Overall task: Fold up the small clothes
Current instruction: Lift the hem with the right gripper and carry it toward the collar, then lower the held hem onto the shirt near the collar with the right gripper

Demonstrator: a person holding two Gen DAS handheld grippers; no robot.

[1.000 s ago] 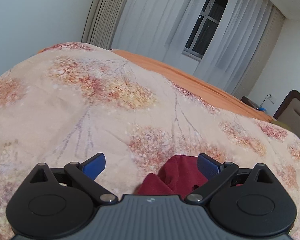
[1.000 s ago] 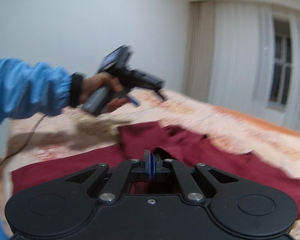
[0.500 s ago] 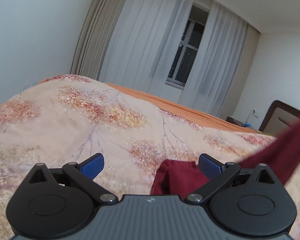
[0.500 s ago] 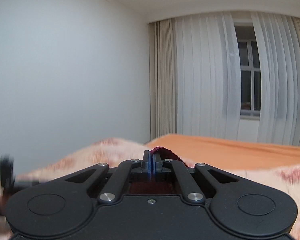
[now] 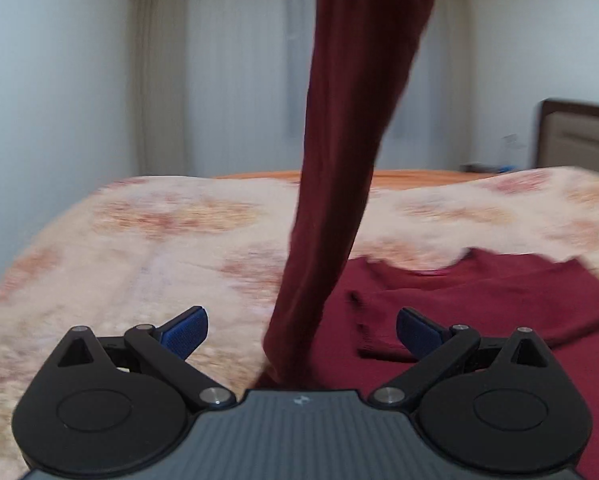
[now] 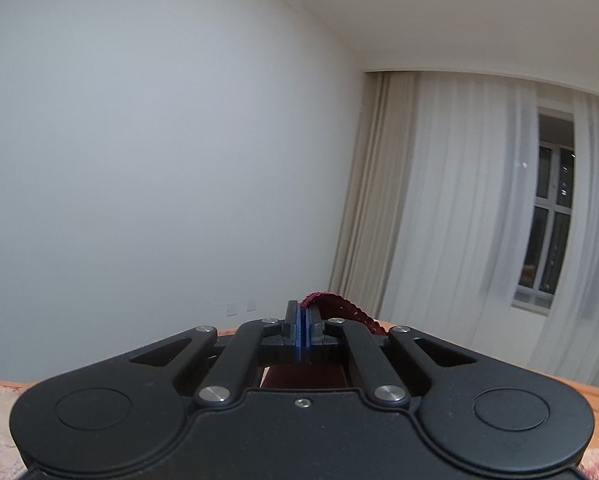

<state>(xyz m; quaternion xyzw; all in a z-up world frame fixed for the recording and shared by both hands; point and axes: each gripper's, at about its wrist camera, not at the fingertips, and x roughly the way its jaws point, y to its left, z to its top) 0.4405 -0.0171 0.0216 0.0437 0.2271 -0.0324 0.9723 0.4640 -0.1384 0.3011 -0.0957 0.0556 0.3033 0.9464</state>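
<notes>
Two blue pads of the left claw stand apart, empty, flanking a hanging sleeve of the dark red knit garment spread ahead on the floral bedspread, ready to catch it. Right claw pinches the cuff tight, lifting it for folding.

Hanging cloth across the left tool's path

The gap between the open left tool's blue pads is crossed by a hanging strip of the red garment; bare bedspread lies clear to its left, flat red cloth to its right.
</notes>
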